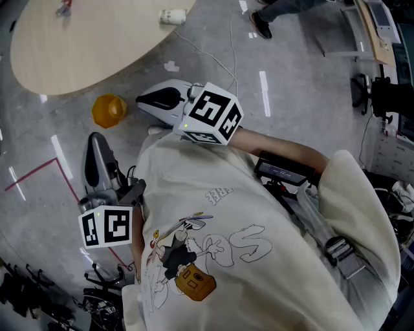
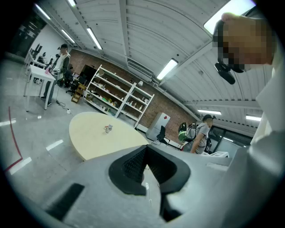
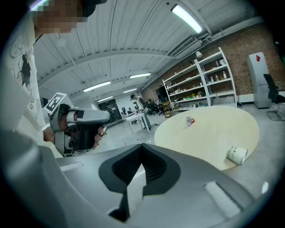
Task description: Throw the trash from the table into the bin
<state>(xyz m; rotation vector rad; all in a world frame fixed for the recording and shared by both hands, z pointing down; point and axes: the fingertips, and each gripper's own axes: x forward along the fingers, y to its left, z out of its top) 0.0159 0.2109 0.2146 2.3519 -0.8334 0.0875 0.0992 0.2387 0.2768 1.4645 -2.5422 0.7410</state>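
A round beige table (image 1: 77,45) stands ahead of me. On its near edge a white paper cup (image 1: 173,15) lies on its side; the right gripper view shows that cup (image 3: 236,154) too. Farther back on the tabletop sits a small can with a red scrap (image 3: 190,120), which appears as a small item (image 2: 107,128) in the left gripper view. A yellow-orange container (image 1: 108,110) stands on the floor beside the table. My right gripper (image 1: 141,100) is shut and empty, short of the table. My left gripper (image 1: 96,138) is lower, also shut with nothing in it.
White tape marks (image 1: 264,92) and red lines (image 1: 39,171) cross the grey floor, and a cable (image 1: 223,61) runs over it. Shelving (image 2: 116,95) lines the brick back wall. A person with a backpack (image 2: 198,138) stands to the right, another (image 2: 62,60) by white desks.
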